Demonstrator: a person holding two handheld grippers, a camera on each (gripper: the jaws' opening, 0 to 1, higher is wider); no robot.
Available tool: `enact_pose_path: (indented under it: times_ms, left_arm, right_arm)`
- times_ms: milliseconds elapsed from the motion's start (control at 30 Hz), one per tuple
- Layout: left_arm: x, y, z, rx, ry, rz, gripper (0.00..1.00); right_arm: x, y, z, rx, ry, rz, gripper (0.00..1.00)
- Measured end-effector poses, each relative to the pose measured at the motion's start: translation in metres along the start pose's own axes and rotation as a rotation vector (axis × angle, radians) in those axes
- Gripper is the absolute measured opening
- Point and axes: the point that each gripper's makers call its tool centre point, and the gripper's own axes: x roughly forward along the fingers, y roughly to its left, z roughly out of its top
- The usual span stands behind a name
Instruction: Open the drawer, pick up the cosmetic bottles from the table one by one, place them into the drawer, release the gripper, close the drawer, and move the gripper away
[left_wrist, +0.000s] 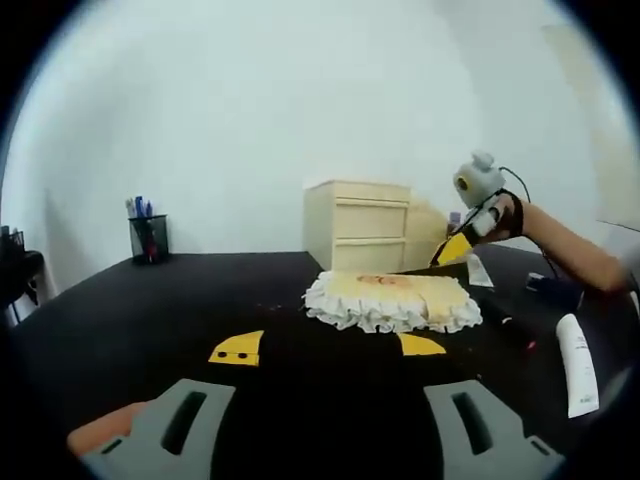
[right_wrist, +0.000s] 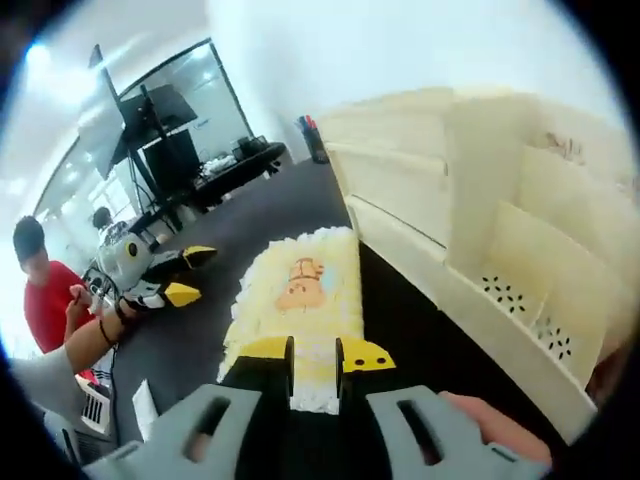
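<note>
A cream drawer chest (left_wrist: 360, 225) stands at the back of the black table, its drawers closed; in the right gripper view the drawer chest (right_wrist: 440, 190) looms close on the right. A white cosmetic tube (left_wrist: 577, 362) lies at the table's right; the same tube (right_wrist: 145, 405) sits low left in the right gripper view. My left gripper (left_wrist: 328, 346) is open wide over bare table, short of a frilly yellow cushion (left_wrist: 390, 298). My right gripper (right_wrist: 314, 365) hovers over the cushion (right_wrist: 295, 290), its jaws a narrow gap apart with nothing between them. The right gripper (left_wrist: 450, 250) hangs beside the chest.
A mesh pen holder (left_wrist: 148, 238) stands at the back left. A small bottle (left_wrist: 478, 270) lies past the cushion's right end. A person in red (right_wrist: 45, 300) sits beyond the table. The left gripper (right_wrist: 190, 274), held by a hand, sits at the left.
</note>
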Motion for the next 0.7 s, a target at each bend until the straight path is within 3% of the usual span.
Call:
enact_pose_path:
  times_ms: [167, 267, 433, 467, 700]
  left_arm:
    - [0.0, -0.001, 0.0, 0.002, 0.001, -0.001, 0.44]
    - [0.001, 0.0, 0.0, 0.0, -0.002, -0.001, 0.43]
    - [0.001, -0.001, -0.001, 0.006, 0.002, -0.002, 0.43]
    - [0.001, -0.002, -0.001, 0.006, 0.002, -0.002, 0.43]
    - [0.001, -0.001, -0.001, 0.008, 0.003, -0.001, 0.43]
  right_arm:
    - [0.005, -0.018, -0.007, 0.047, 0.036, -0.002, 0.22]
    - [0.007, -0.018, -0.02, 0.08, 0.089, 0.026, 0.24]
    - [0.01, -0.005, -0.023, 0.136, 0.074, 0.108, 0.23]
    - [0.011, -0.009, -0.023, 0.128, 0.07, 0.08, 0.21]
    - [0.008, -0.013, -0.016, 0.108, 0.049, 0.058, 0.14]
